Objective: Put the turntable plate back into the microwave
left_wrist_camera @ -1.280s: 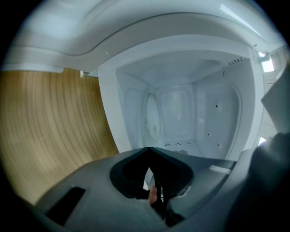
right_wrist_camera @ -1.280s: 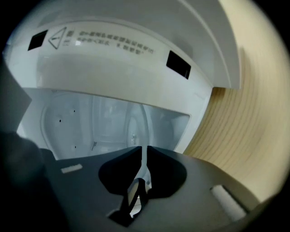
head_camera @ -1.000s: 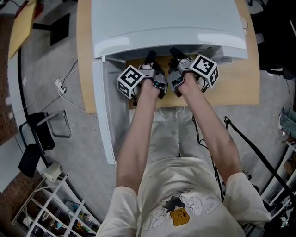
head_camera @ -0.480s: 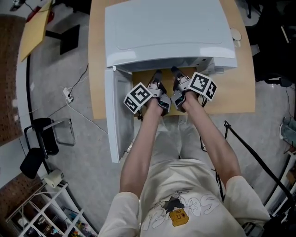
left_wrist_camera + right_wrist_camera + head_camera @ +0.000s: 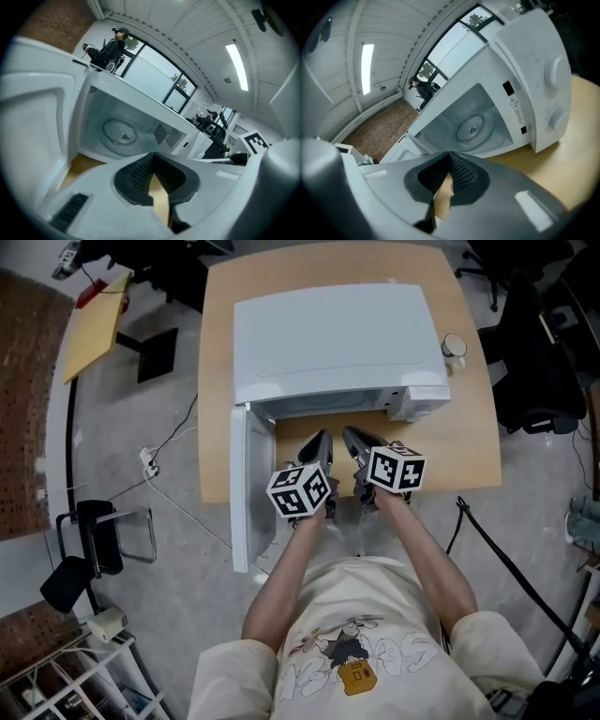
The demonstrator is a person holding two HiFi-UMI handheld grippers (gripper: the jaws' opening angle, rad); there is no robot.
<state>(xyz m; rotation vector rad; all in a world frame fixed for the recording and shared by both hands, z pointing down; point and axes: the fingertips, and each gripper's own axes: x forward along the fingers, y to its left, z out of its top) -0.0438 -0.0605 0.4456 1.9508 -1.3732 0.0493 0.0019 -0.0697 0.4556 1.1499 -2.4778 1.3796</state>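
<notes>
The white microwave [image 5: 337,343] stands on a wooden table [image 5: 469,437] with its door [image 5: 246,488] swung open to the left. The round turntable plate [image 5: 121,132] lies flat on the cavity floor, and the right gripper view shows the plate [image 5: 474,125] there too. My left gripper [image 5: 316,448] and right gripper [image 5: 354,442] hover side by side in front of the cavity mouth, outside it and apart from the plate. The left gripper [image 5: 152,157] is shut with nothing between its pads. So is the right gripper [image 5: 450,157].
The microwave's control panel with two knobs [image 5: 553,93] sits at the cavity's right. A small round object [image 5: 454,345] lies on the table's right side. The open door blocks the left. A dark chair [image 5: 534,362] stands beyond the table at the right.
Both grippers have drawn back out of the cavity mouth toward the person, lifted and rolled. The head view has pulled back, showing the whole microwave top.
</notes>
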